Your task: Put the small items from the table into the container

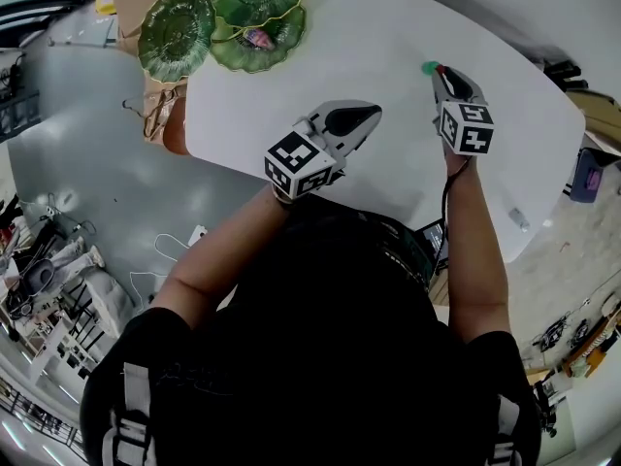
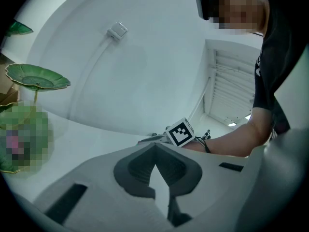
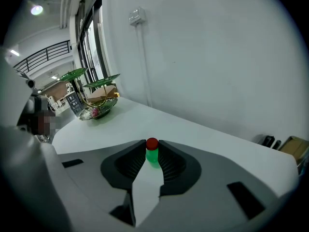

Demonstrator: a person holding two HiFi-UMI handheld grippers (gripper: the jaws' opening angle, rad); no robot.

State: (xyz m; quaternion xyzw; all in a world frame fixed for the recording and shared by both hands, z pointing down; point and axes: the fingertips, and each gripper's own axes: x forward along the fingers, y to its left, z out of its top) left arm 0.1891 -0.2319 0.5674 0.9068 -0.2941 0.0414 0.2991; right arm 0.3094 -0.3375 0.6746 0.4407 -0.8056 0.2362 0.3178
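The small capped item (image 3: 152, 157) stands on the table (image 3: 212, 137) between the right gripper's (image 3: 152, 146) fingertips — the leaf-shaped dishes (image 3: 96, 100) sit far beyond them, leftward.

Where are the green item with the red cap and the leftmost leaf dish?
green item (image 3: 152, 156): right gripper view, on its green body.
leaf dish (image 1: 176, 33): head view, on its bare ribbed middle.

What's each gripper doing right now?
Left gripper: closed, nothing between its jaws.
Right gripper: closed on the small green piece with a red top.
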